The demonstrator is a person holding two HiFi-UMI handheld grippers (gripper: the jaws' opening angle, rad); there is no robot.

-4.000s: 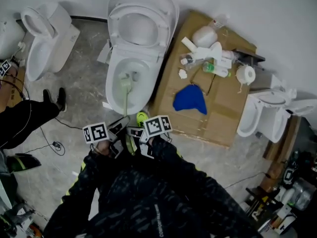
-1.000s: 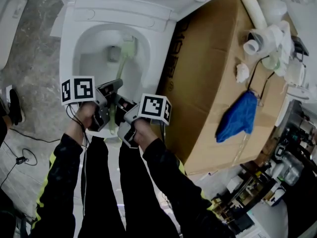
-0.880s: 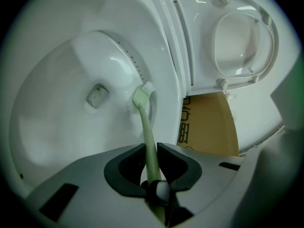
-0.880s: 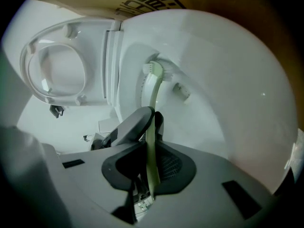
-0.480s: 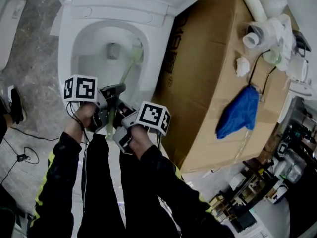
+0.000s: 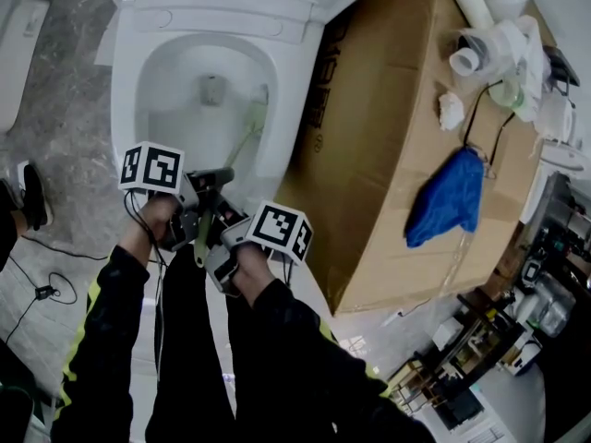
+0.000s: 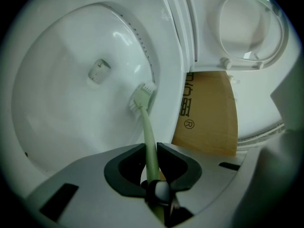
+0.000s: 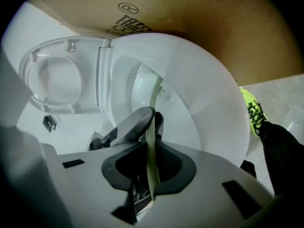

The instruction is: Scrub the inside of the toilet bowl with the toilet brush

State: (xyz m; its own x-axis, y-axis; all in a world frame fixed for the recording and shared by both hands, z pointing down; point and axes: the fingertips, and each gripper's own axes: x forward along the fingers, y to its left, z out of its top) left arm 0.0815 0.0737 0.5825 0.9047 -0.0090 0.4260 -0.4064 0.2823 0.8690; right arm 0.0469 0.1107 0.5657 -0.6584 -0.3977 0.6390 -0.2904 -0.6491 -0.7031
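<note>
Grey, marbled floor (image 6: 65,90) all the way across, and the white toilet (image 6: 125,81) stood on it dead centre at the top. Just beside it on the right sat a big cardboard box (image 6: 388,137), its side touching the toilet's flank, with a blue cloth (image 6: 443,201) lying on top and a huddle of white items (image 6: 499,44) at the far corner. Over on the left, a black shoe (image 6: 26,192) was planted on the floor, a thin black cable (image 6: 42,293) trailed near it, and a second toilet (image 6: 17,26) peeked in at the edge.
</note>
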